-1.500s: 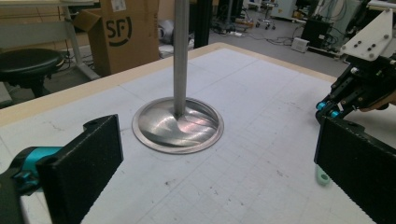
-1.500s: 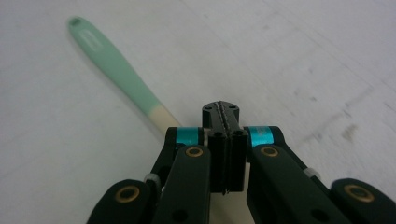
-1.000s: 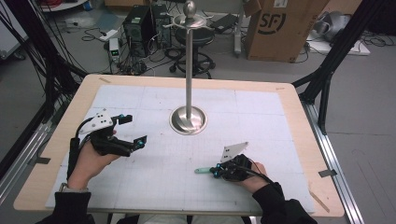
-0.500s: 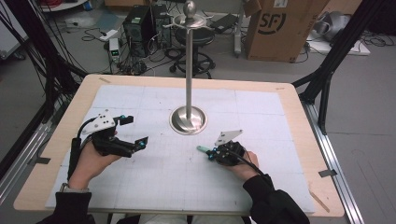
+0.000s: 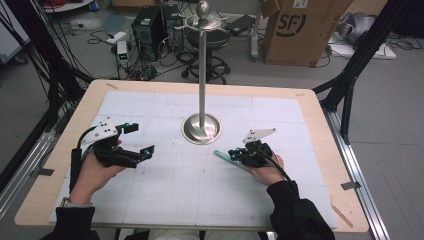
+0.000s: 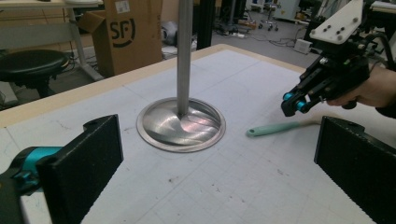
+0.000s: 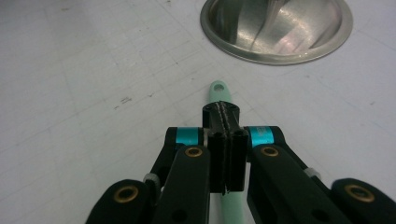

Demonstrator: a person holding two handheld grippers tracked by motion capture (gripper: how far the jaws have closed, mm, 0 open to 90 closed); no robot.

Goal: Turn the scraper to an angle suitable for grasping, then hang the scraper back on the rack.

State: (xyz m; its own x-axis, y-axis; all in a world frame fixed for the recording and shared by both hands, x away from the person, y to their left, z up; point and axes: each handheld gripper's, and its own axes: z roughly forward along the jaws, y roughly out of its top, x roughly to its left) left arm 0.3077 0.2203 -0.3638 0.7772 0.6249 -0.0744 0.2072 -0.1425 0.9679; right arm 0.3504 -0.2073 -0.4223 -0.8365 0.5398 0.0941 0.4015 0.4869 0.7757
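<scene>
Fig.: two-handed setup at the table (image 5: 327,150), high view plus both gripper views.

(a) Your R hand is carrying the right gripper (image 5: 232,154) low over the white grid mat (image 5: 200,195), just right of the steel stand (image 5: 201,75). Its jaws are pressing fully together. The mint-green utensil handle (image 7: 219,91) is running lengthwise directly beneath them, hole-end poking out past the tips toward the stand's base (image 7: 275,32). Whether the pads are nipping its top edge or only riding above it cannot be told; from the left gripper view the handle (image 6: 271,129) is looking flat on the mat.

(b) Probable reason for that alignment: the hole-end is leading, so it is likely heading for a hook at the stand's top (image 5: 202,21), i.e. a hang-up job, not yet begun.

(c) Your L hand is parking the left gripper (image 5: 140,138) on the other side of the base, jaws spreading wide and holding nothing. It is aiming at the pole, prob. ready to steady the stand or take over the utensil.

(d) Obstacles: the dished base is sitting betw. the two grippers, near the handle tip but apart from it; the pole is standing upright in the lift path.

(e) Surroundings, off-table: cardboard box (image 5: 300,30), stool (image 5: 212,57), PC tower (image 5: 150,25), floor cables. None are interfering w/ the work.
</scene>
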